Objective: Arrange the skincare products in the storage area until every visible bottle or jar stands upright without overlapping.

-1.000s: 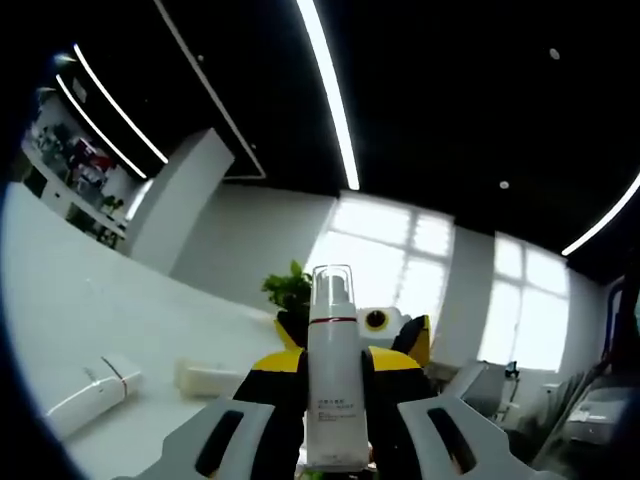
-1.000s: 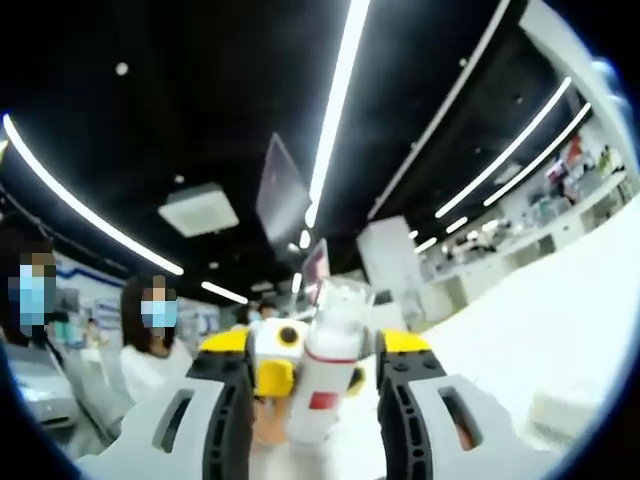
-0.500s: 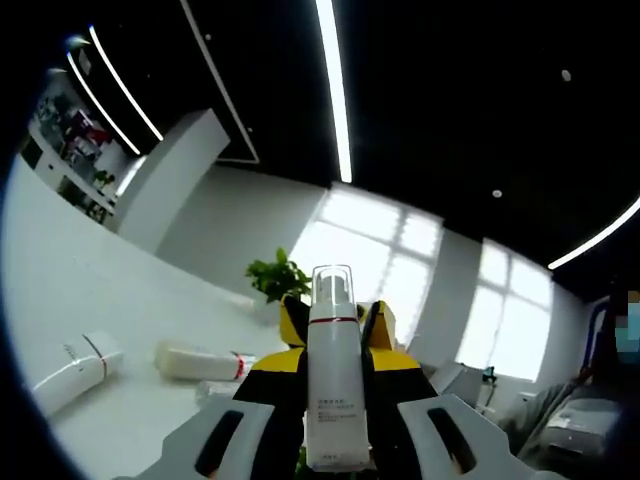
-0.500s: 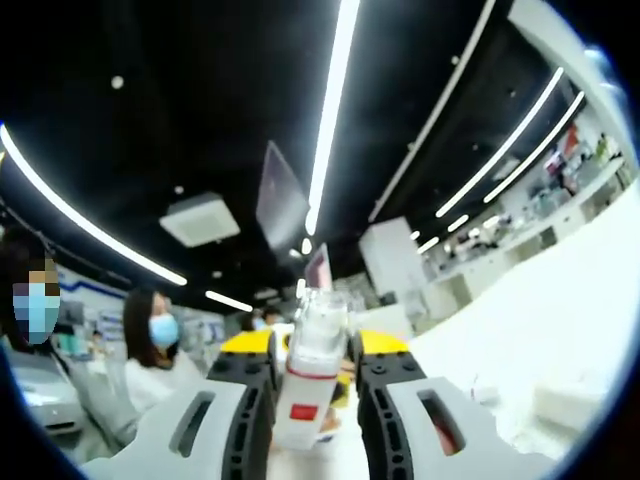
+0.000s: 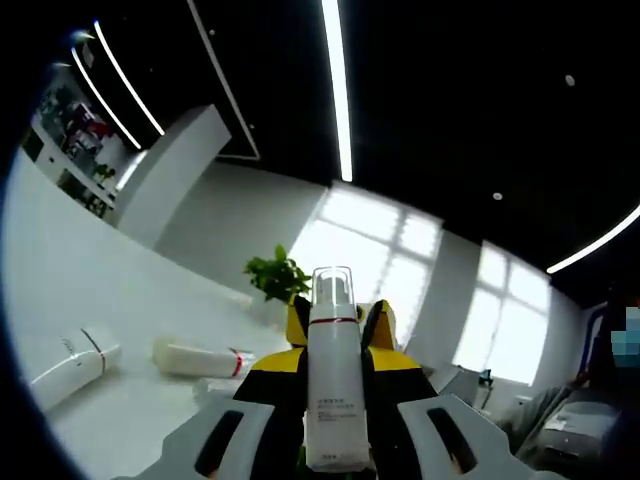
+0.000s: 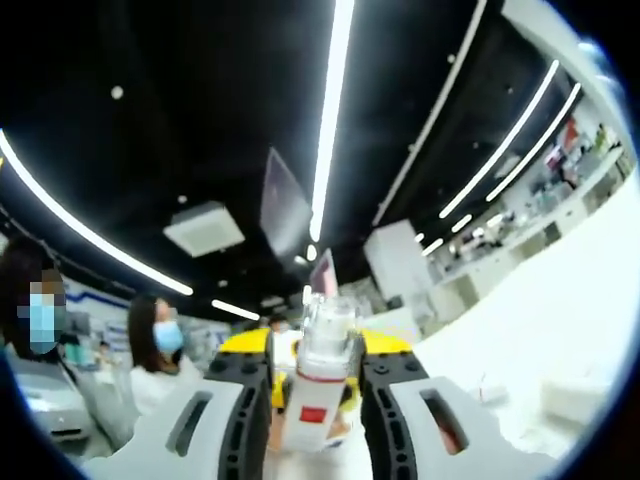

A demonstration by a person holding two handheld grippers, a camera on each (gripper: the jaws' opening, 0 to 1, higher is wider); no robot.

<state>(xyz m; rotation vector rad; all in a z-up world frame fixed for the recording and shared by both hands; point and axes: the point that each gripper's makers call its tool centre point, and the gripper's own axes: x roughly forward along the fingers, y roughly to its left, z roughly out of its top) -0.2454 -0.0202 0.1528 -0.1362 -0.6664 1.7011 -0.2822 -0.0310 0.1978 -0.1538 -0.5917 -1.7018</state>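
Holding: the pump bottle (image 5: 332, 390) stands between both tools; the left tool (image 5: 335, 445) and the right tool (image 6: 312, 425) each close on its body from opposite sides.
Left tool state: jaws narrowed onto the pump bottle, both sides touching its white body.
Right tool state: jaws likewise pressed against the pump bottle (image 6: 318, 385), the red-labelled lower part between them.
Bottle location: raised above the desk (image 5: 110, 330); whether its base touches the desk cannot be told.
Bottle axis: long axis runs along the jaws, clear cap pointing away from the left tool, base toward it.
Other products: relative to the pump bottle, a white bottle (image 5: 195, 357) lies on its side on the desk to the left; a white tube (image 5: 72, 365) lies flat farther left, apart from it.
Risk 1: opposing grips may twist the pump bottle if the tools move unevenly, judged from the double hold.
Risk 2: releasing one tool early may tip it; the base is narrow.
Risk 3: setting it down near the lying white bottle may cause overlap.
Remaining work: both lying items appear not yet upright.
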